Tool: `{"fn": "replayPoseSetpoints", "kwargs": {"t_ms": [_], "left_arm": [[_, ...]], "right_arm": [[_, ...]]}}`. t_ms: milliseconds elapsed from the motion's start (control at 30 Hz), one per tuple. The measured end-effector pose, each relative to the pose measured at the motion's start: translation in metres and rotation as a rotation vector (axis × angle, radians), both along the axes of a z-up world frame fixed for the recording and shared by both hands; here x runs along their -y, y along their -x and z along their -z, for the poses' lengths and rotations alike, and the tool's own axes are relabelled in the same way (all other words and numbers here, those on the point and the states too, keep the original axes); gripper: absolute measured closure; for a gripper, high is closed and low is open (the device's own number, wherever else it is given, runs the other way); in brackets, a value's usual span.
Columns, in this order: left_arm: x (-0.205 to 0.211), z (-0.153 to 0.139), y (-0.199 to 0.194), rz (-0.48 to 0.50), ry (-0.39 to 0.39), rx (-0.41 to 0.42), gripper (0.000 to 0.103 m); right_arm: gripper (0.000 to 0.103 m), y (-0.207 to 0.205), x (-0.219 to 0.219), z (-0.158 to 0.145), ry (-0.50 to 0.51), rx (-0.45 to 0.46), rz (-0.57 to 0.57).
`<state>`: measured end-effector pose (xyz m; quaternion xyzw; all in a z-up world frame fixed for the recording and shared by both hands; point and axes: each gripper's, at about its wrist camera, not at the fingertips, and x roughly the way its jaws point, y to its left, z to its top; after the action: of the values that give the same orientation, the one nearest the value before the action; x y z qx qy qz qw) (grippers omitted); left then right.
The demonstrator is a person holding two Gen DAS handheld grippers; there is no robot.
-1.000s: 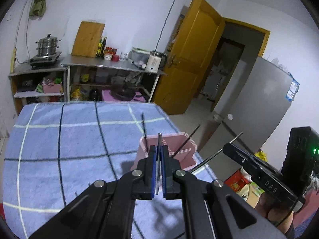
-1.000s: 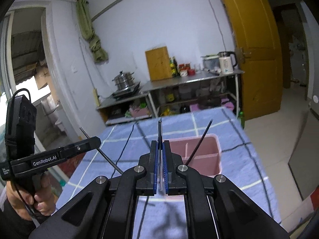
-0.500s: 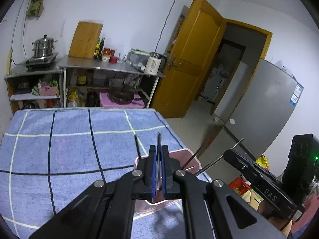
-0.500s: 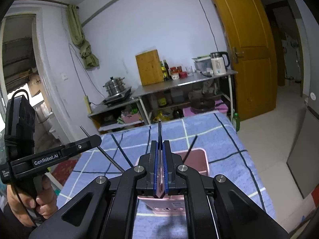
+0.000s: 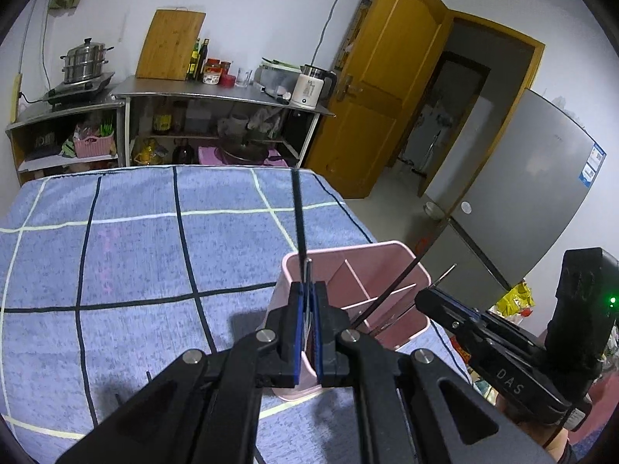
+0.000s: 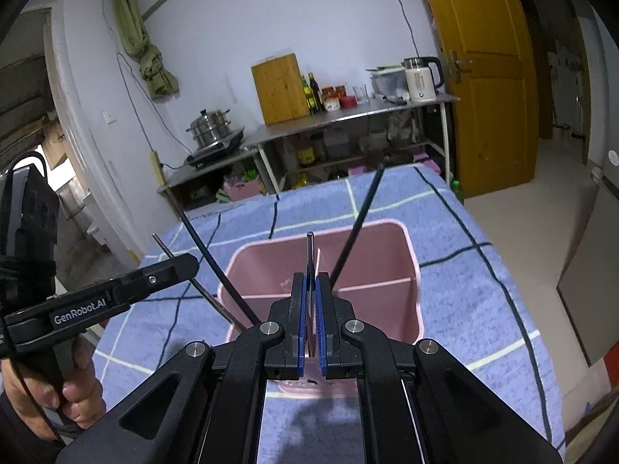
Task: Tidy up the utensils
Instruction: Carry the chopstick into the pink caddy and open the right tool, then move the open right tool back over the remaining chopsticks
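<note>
A pink divided utensil holder [image 5: 402,266] [image 6: 387,247] stands on a blue checked tablecloth [image 5: 135,251] [image 6: 464,270]. Two black chopsticks [image 5: 297,208] [image 6: 358,224] stick up out of it. My left gripper [image 5: 308,290] is shut on a thin metal utensil handle [image 5: 307,268], right above the holder's left side. My right gripper [image 6: 310,286] is shut on another thin metal utensil [image 6: 310,249], above the holder's near wall. Each gripper shows in the other's view: the right [image 5: 503,352], the left [image 6: 116,290].
The table's right edge [image 5: 348,208] drops to the floor beside a grey fridge [image 5: 534,193] and a yellow door [image 5: 383,89]. A steel shelf [image 6: 348,116] with a kettle, bottles, cutting board and pot stands behind the table.
Both grippers have moved forward and down toward the pink holder, which now looms larger and lies right under the fingertips. Both stay shut on their utensils.
</note>
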<state>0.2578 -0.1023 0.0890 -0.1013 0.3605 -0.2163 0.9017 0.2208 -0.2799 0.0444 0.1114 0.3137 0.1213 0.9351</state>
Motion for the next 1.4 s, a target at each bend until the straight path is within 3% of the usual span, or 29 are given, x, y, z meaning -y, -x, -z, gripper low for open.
{"fn": "replayPoseSetpoints", "kwargs": {"t_ms": [133, 333, 867, 1100, 1400], "left_arm": [[0.000, 0.001, 0.002, 0.000, -0.004, 0.003, 0.095], [-0.007, -0.007, 0.014, -0.005, 0.005, 0.031, 0.080], [-0.037, -0.023, 0.091, -0.048, -0.032, 0.150, 0.078], [-0.057, -0.016, 0.127, -0.100, -0.069, 0.189, 0.074], [-0.083, 0.010, 0.159, -0.169, -0.092, 0.154, 0.074]], "right_arm": [[0.098, 0.000, 0.000, 0.004, 0.009, -0.017, 0.002], [0.091, 0.011, 0.003, -0.002, 0.023, -0.006, 0.027], [0.085, 0.085, -0.019, -0.029, 0.088, 0.116, 0.017], [0.085, 0.113, -0.040, -0.020, 0.107, 0.134, -0.028], [0.085, 0.132, -0.060, 0.001, 0.096, 0.101, -0.098]]}}
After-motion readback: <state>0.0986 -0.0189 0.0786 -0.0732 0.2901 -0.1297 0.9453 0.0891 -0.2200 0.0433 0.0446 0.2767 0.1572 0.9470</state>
